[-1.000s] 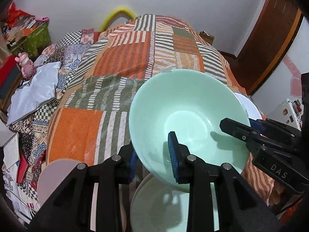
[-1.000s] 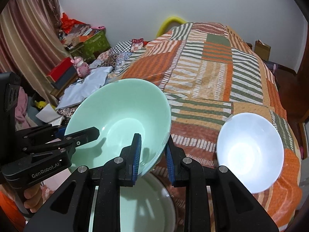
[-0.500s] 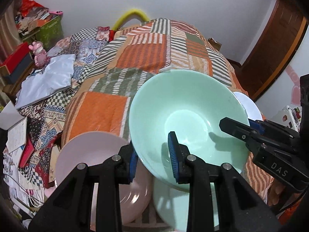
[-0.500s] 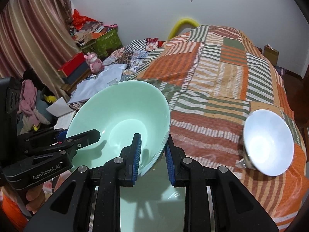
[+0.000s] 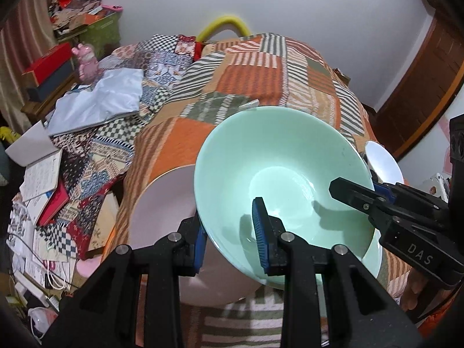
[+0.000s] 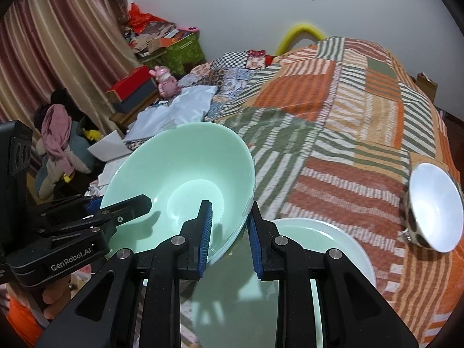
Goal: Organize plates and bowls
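Both grippers hold one mint-green bowl (image 5: 278,156) in the air, tilted, above the bed. My left gripper (image 5: 230,237) is shut on the bowl's near-left rim, one pad inside and one outside. My right gripper (image 6: 229,232) is shut on the opposite rim of the green bowl (image 6: 185,179). Each view shows the other gripper: the right gripper (image 5: 362,197) and the left gripper (image 6: 127,206). A pink plate (image 5: 162,208) lies below the bowl's left side. A pale green plate (image 6: 333,243) lies on the bed to the right. Further right, a white bowl (image 6: 435,206) with a spotted outside rests tilted.
A striped patchwork bedspread (image 6: 362,101) covers the bed. Left of the bed are notebooks and papers (image 5: 43,174), a pink toy (image 6: 165,82), boxes and a curtain (image 6: 58,43). A wooden door (image 5: 429,87) stands at the right.
Both grippers have carried the green bowl leftward over the bed. The pink plate has come into view under it, and the pale green plate and white bowl have slid to the right.
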A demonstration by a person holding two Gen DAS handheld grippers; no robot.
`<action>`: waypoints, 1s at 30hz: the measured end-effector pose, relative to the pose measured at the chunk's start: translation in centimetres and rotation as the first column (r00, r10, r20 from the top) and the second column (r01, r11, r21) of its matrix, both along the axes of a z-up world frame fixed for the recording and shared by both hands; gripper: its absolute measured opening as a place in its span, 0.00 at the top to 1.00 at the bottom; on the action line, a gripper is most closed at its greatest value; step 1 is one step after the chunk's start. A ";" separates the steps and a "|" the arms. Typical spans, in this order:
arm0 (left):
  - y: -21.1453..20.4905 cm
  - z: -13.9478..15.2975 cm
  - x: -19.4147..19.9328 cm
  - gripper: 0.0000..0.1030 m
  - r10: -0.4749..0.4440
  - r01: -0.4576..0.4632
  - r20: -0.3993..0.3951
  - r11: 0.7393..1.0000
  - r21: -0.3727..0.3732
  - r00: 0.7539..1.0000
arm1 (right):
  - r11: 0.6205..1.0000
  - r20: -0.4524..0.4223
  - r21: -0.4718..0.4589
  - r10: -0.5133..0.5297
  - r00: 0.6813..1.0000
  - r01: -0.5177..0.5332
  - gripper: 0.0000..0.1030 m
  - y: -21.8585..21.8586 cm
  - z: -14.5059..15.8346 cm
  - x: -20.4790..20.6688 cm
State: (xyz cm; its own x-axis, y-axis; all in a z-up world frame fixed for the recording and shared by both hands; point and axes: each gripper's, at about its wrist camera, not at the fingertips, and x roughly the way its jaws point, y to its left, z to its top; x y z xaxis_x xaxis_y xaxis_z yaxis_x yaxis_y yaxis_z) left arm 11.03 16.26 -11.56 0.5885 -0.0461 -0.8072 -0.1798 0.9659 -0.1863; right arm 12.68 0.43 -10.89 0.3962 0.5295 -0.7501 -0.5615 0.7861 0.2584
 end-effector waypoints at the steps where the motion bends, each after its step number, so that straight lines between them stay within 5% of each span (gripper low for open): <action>1: 0.4 -0.1 -0.3 0.72 0.007 -0.007 -0.001 1.000 0.000 1.000 | 1.000 -0.003 0.001 0.006 1.000 -0.006 0.79 0.3 -0.1 -0.1; 30: 5.4 -5.7 -2.7 0.72 0.097 -0.100 -0.088 0.994 -0.034 0.991 | 0.993 -0.138 -0.053 0.097 0.986 -0.105 0.79 5.7 -5.4 -1.5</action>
State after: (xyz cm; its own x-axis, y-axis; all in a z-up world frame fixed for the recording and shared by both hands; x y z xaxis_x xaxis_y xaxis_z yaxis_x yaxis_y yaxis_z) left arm 8.33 21.67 -17.28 0.5200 -0.0232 -0.8539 -0.2904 0.9353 -0.2022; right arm 11.14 6.10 -16.33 0.2357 0.5139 -0.8248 -0.6016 0.7437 0.2914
